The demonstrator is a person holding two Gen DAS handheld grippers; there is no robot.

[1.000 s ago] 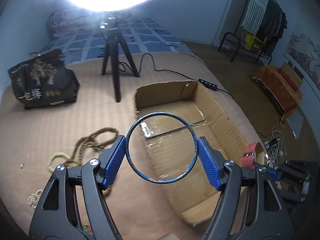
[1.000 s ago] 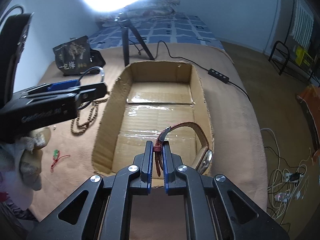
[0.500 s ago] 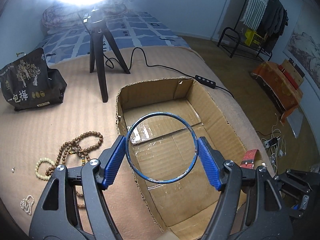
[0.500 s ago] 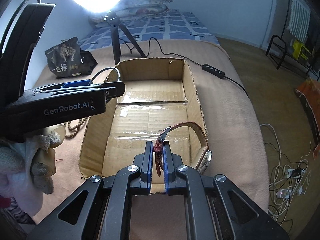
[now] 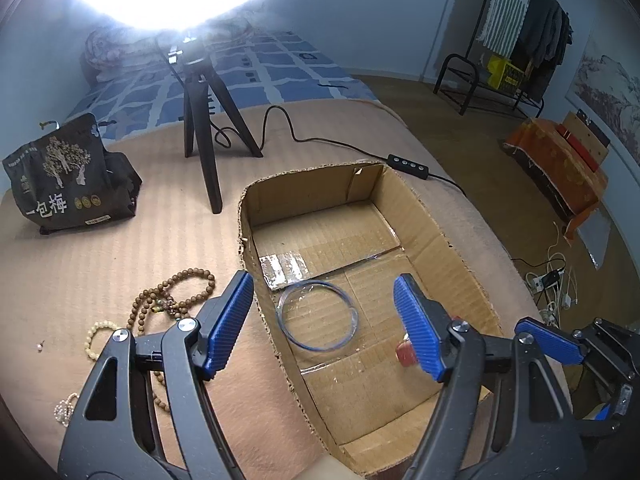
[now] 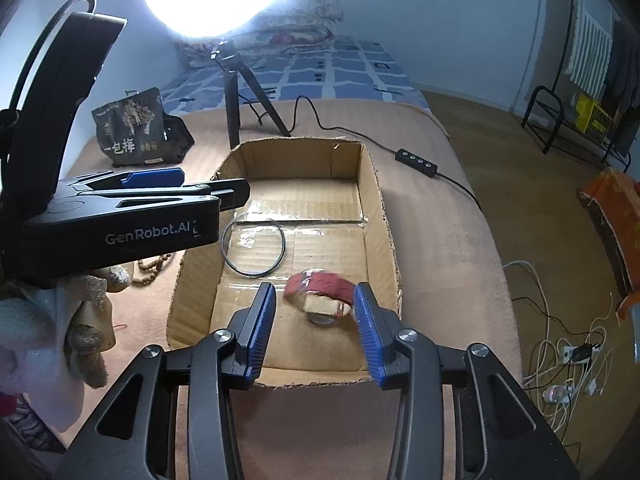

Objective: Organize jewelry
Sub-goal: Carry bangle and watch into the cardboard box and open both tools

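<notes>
An open cardboard box (image 5: pixel 436 232) (image 6: pixel 376 200) sits on the tan bed cover. A blue bangle (image 5: pixel 319 315) (image 6: pixel 253 247) lies flat on the box floor. A red-strapped watch (image 6: pixel 322 292) lies in the box near its front; only a red bit of it (image 5: pixel 406 354) shows in the left wrist view. My left gripper (image 5: pixel 324 324) is open and empty above the box's left side. My right gripper (image 6: pixel 316 318) is open and empty above the box's front edge, with the watch between its fingers in view.
Brown bead strings (image 5: pixel 176 300), a pale bead bracelet (image 5: pixel 98 338) and a small white chain (image 5: pixel 64 408) lie on the cover left of the box. A black snack bag (image 5: pixel 68 180), a ring light tripod (image 5: pixel 204 120) and its cable with remote (image 5: pixel 408 164) stand behind the box.
Both grippers have opened. The blue bangle left the left gripper and now lies in the box. The watch left the right gripper and lies in the box.
</notes>
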